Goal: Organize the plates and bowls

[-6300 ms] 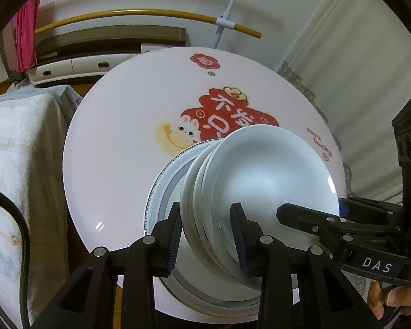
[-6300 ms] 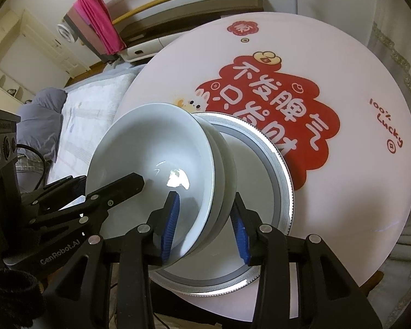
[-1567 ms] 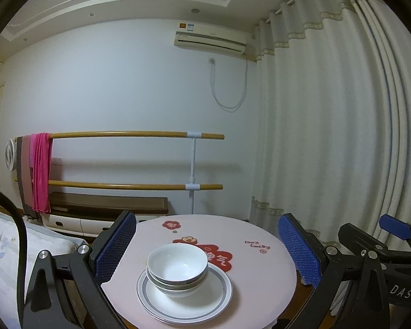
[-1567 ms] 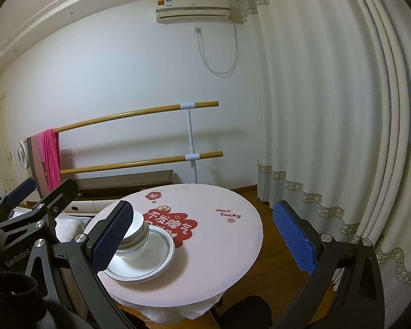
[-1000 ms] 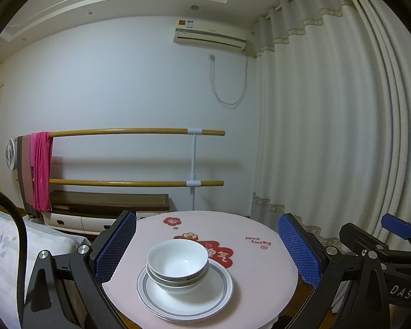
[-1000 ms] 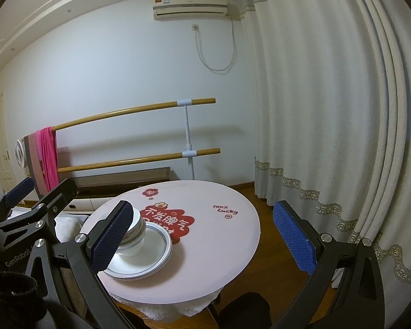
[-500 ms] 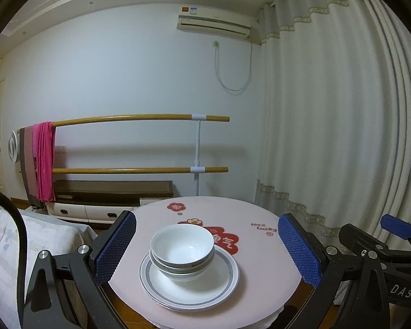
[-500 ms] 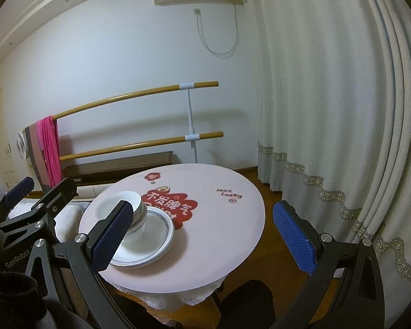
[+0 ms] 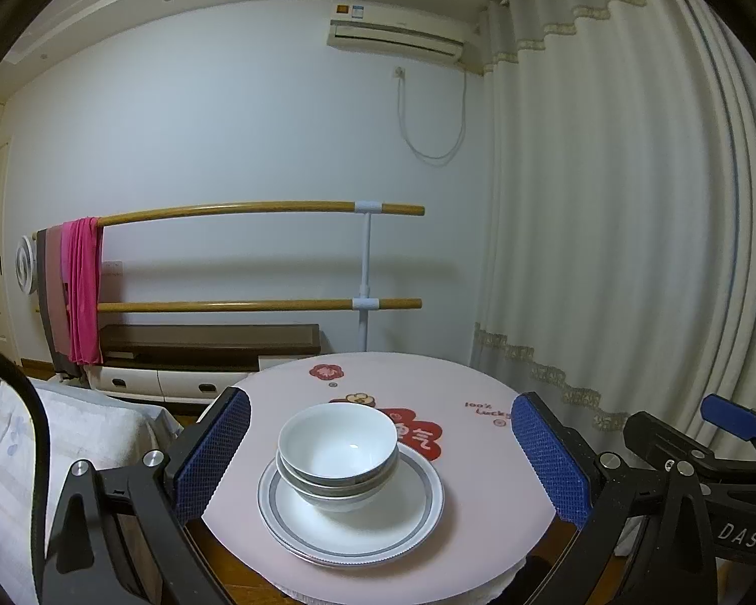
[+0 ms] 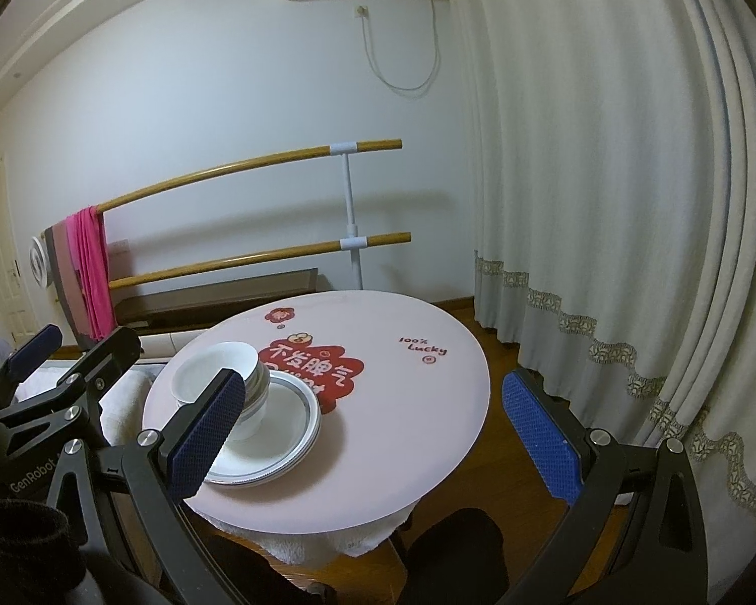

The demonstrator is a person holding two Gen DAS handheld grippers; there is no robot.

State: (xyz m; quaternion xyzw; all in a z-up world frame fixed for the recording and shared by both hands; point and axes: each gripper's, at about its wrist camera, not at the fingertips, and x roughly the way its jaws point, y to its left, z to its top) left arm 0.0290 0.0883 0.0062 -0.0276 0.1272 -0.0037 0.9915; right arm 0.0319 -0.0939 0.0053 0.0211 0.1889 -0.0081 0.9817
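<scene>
White bowls (image 9: 337, 446) sit nested in a stack on grey-rimmed plates (image 9: 353, 524) near the front left of a round pink table (image 9: 479, 454). The same bowl stack (image 10: 216, 368) and the plates (image 10: 282, 433) show in the right wrist view. My left gripper (image 9: 380, 459) is open and empty, held back from the table. My right gripper (image 10: 373, 433) is open and empty, also held back; its left finger (image 10: 204, 433) overlaps the bowls in view.
A white-covered bed (image 9: 75, 433) lies left of the table. A wooden double rail (image 9: 257, 209) with a pink towel (image 9: 80, 287) and a low bench (image 9: 206, 340) stand at the wall. White curtains (image 9: 605, 252) hang on the right.
Both grippers, once shut on the bowl stack's rims, have let go, opened wide and pulled back. In the last second the views have tilted down slightly and come a little closer.
</scene>
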